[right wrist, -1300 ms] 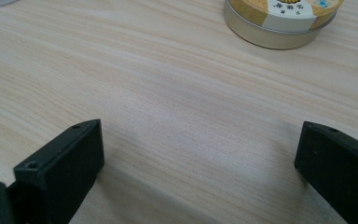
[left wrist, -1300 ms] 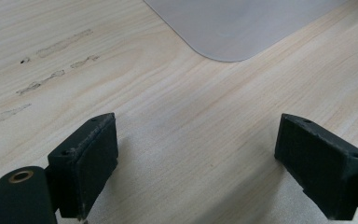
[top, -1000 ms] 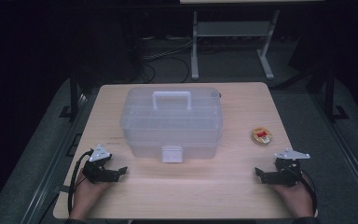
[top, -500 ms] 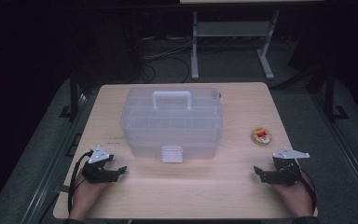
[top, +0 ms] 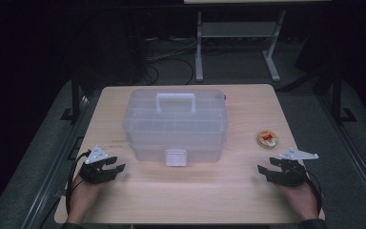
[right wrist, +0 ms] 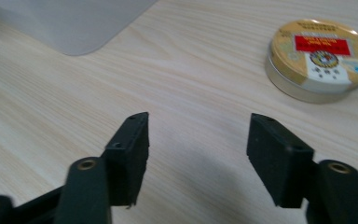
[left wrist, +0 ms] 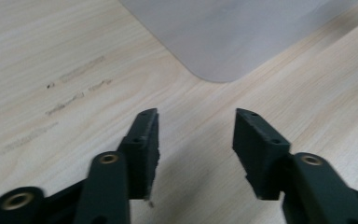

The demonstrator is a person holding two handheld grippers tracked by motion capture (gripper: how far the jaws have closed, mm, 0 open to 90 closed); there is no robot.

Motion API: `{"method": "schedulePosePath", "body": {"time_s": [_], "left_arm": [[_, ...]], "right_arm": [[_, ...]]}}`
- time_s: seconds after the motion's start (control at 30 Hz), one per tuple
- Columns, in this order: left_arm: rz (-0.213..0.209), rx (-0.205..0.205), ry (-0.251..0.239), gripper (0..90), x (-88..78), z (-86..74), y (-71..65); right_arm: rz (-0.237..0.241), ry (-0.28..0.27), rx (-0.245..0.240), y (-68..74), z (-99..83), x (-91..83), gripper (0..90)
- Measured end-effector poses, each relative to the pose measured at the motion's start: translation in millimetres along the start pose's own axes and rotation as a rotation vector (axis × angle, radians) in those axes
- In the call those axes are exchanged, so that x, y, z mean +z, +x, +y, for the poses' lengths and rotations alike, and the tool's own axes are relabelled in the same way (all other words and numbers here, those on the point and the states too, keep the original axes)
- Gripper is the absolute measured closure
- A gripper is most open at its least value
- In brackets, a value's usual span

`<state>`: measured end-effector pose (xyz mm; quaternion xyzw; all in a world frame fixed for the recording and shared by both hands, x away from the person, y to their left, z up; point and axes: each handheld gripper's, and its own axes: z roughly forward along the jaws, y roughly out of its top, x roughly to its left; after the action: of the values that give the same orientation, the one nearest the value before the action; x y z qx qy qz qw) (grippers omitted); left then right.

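Your left gripper [top: 108, 168] and right gripper [top: 272, 172] rest on the pale wood-grain surface [top: 209, 200], fingers half apart after just closing inward, nothing between them. The frosted plastic box [top: 175, 125], rounded at its corners, sits centre. The round gold tin [top: 267, 139] lies just beyond your right gripper.
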<state>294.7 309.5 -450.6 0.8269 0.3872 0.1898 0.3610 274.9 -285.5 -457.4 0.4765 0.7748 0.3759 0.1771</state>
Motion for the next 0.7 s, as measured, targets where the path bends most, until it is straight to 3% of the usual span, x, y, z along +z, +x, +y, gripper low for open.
{"method": "schedulePosePath", "body": {"time_s": [0.17,0.33,0.57,0.63,0.7], "left_arm": [[0.005,0.002,0.006,66.7,-3.1,6.7,2.1],[0.001,-0.005,-0.002,71.3,-2.9,12.0,4.9],[-0.016,-0.018,-0.007,89.7,-4.9,21.5,10.1],[-0.019,-0.027,-0.001,89.8,-5.4,24.6,12.1],[-0.020,-0.033,-0.003,89.9,-6.2,27.4,14.0]], "right_arm": [[0.021,-0.014,-0.016,2.7,7.9,1.2,49.2],[0.040,-0.050,-0.035,4.6,18.9,1.6,65.0],[0.064,-0.061,-0.056,10.4,30.5,5.0,83.0],[0.070,-0.058,-0.066,11.6,34.6,6.4,89.8],[0.077,-0.057,-0.067,12.8,39.7,7.0,90.0]]}}
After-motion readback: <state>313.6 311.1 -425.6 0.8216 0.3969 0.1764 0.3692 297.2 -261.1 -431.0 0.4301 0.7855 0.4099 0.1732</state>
